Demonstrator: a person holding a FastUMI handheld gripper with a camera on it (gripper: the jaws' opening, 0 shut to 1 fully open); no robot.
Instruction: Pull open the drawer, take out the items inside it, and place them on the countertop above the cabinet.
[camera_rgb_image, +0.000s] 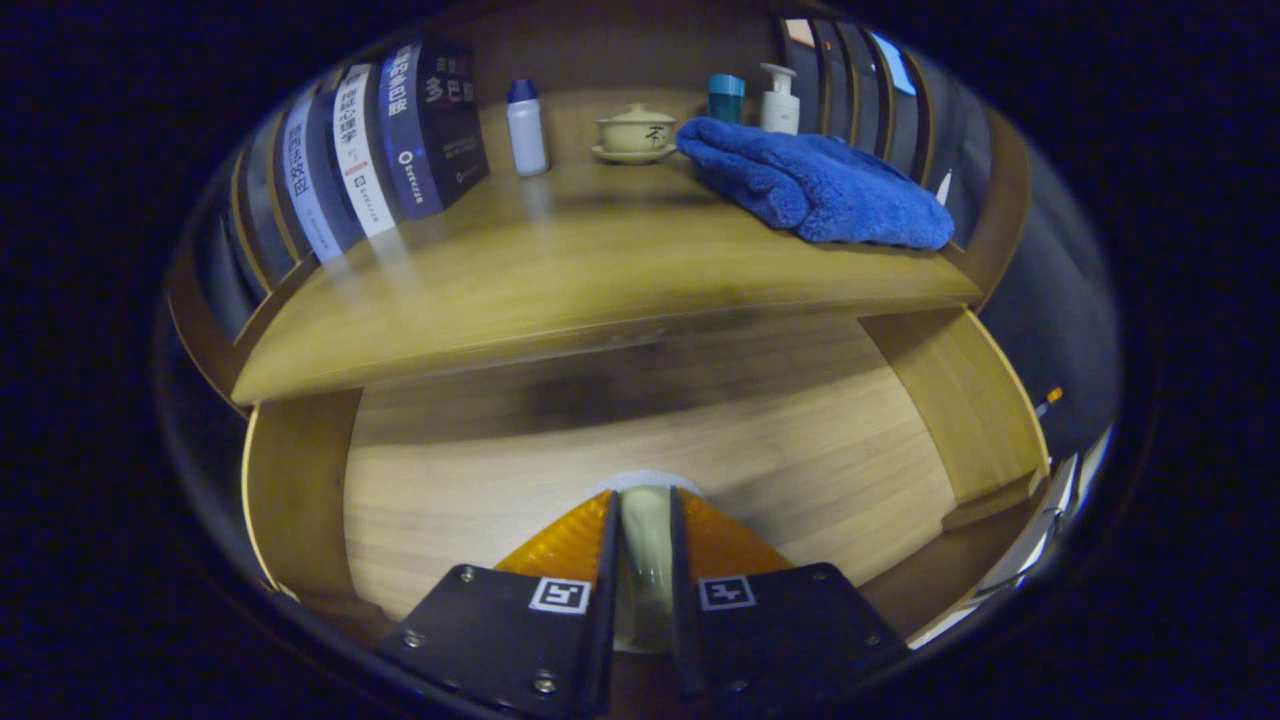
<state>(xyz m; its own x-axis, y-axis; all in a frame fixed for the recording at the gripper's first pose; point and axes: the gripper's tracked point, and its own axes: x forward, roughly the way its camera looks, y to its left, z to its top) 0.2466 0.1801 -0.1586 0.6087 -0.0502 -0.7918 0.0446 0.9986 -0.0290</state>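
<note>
Pale knob (646, 520) sits clamped between the gripper (645, 500) fingers, dead ahead on the drawer front (560, 440), so the pull runs straight back

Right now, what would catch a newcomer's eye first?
The gripper, with its fingers closed on a pale, narrow object over the open drawer. Beyond them, on the countertop, a blue towel lies heaped to the right of a lidded cup, with books leaning on the left.

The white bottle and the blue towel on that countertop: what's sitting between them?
A lidded teacup on its saucer, seen in the gripper view, between white bottle and blue towel.
</note>
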